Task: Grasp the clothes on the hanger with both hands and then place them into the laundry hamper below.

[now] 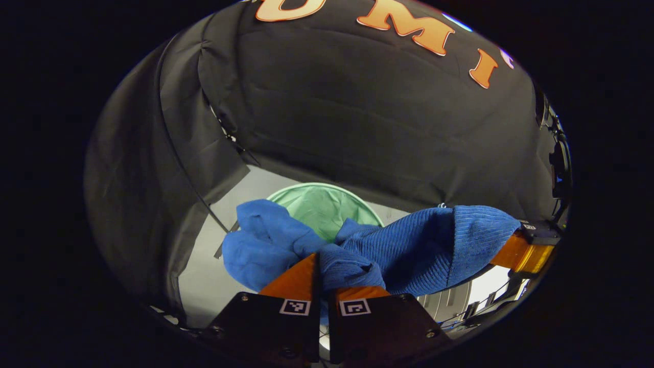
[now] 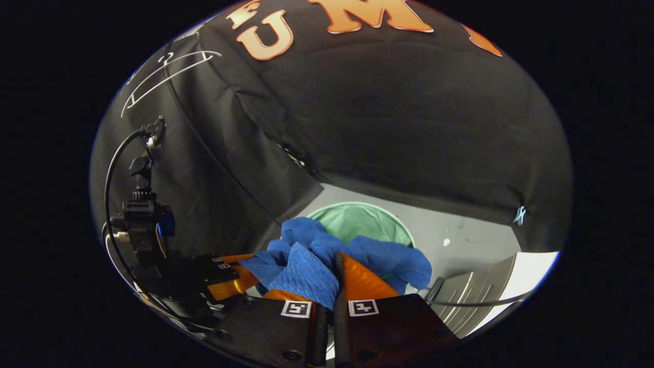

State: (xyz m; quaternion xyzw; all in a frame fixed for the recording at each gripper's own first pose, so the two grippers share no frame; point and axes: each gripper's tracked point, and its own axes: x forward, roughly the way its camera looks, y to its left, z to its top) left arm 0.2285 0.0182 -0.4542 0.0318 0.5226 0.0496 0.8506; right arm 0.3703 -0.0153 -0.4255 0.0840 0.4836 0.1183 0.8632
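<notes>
1. Left gripper view: my left gripper (image 1: pixel 324 276) is clenched on a fold of the blue garment (image 1: pixel 409 245). The cloth runs off to the right, ending at my right gripper (image 1: pixel 526 250). The green hamper (image 1: pixel 327 202) lies ahead and below, just past the cloth.

2. Right gripper view: my right gripper (image 2: pixel 334 283) pinches the blue garment (image 2: pixel 306 260); my left gripper (image 2: pixel 225 278) is at left, clamping state unclear from here. The green hamper (image 2: pixel 363 220) is straight ahead and below; I judge both grippers about equally near.

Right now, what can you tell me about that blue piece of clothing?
The blue garment looks like a soft ribbed knit, bunched and crumpled. It hangs stretched between the two tools: the left tool pinches one end, the right tool the other. It sits in the air above the green laundry hamper, not yet inside.
</notes>
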